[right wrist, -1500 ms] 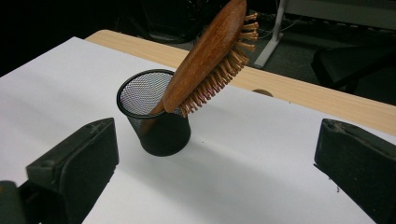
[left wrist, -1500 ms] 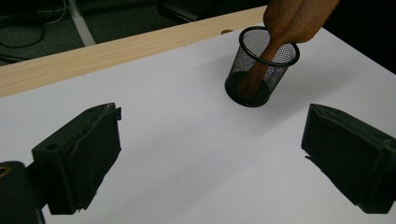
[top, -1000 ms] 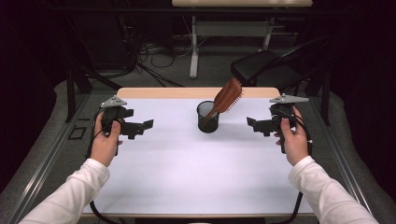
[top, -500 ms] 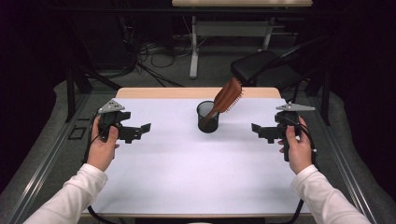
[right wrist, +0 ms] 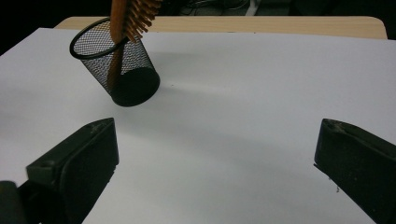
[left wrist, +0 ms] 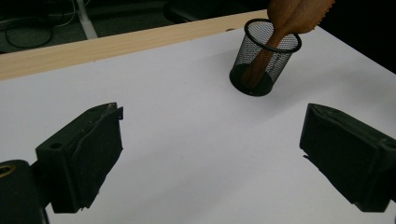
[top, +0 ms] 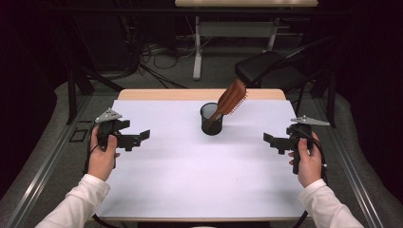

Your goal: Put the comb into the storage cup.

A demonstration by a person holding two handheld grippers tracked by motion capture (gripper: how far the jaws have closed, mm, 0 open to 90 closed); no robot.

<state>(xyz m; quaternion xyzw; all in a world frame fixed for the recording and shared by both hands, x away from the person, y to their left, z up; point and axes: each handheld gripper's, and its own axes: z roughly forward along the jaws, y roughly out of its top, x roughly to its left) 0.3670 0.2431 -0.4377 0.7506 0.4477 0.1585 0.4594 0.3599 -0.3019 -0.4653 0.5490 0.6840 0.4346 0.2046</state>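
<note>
High view is showing one mesh cup [top: 212,119] standing mid-table [top: 190,190], one brush [top: 230,99] leaning handle-down inside it. Two hand-held grippers, left [top: 140,138] and right [top: 270,140], are hovering well apart from it, jaws spread wide, holding nothing.

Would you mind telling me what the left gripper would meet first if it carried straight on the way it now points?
Probably nothing: the left gripper is open and points across the bare white table, passing in front of the mesh cup. Depth is unclear, so it might clip the cup.
</note>
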